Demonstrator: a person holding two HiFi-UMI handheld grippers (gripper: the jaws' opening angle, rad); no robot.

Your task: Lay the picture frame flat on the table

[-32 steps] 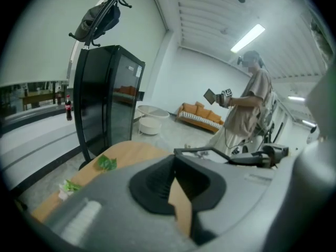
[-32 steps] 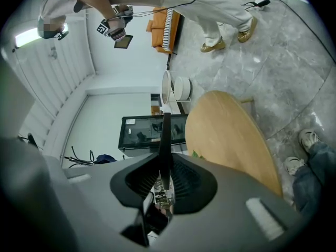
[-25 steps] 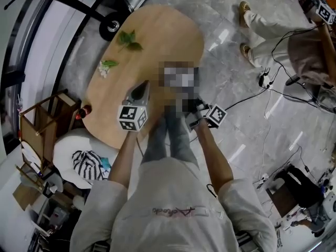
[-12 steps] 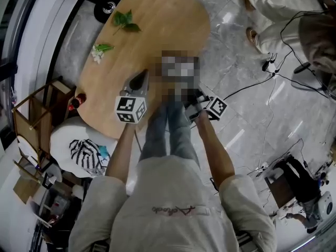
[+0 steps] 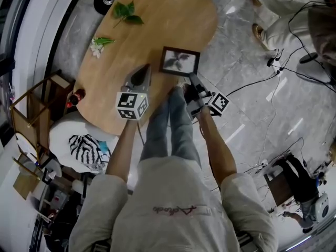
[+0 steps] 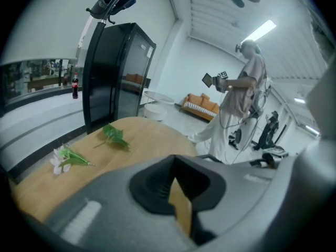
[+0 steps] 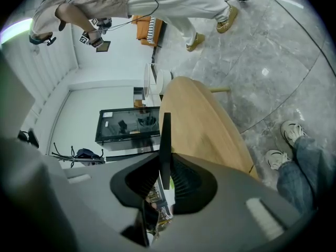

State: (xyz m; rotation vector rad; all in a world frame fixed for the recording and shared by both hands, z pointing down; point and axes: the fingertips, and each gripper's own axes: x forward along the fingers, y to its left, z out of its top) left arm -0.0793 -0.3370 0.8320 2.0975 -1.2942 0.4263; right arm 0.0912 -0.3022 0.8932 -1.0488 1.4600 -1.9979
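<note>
Looking down from the head view, the picture frame (image 5: 180,61) sits at the tip of the right claw (image 5: 190,81), held by its near edge and reaching forward, away from the person. Its pictured face is turned up toward the camera and its long side runs left to right. It hangs over the near right part of the wooden bench (image 5: 157,35); I can't say whether its far edge touches the wood. The left claw (image 5: 142,73) hovers just beside it on the left, over bare bench. A leafy sprig (image 5: 127,12) and a white flower sprig (image 5: 100,43) lie well apart at the far end.

From the left gripper view, the left claw (image 6: 176,193) looks drawn together on nothing I can make out; only a wood-coloured sliver shows in the slit.

From the right gripper view, the right claw (image 7: 165,177) is clenched on the frame (image 7: 166,135), seen edge-on as a thin dark strip, with the bench running along one side of it.

To my eye the right hand does the laying: lower the frame until its back meets the wood, then let go.
</note>
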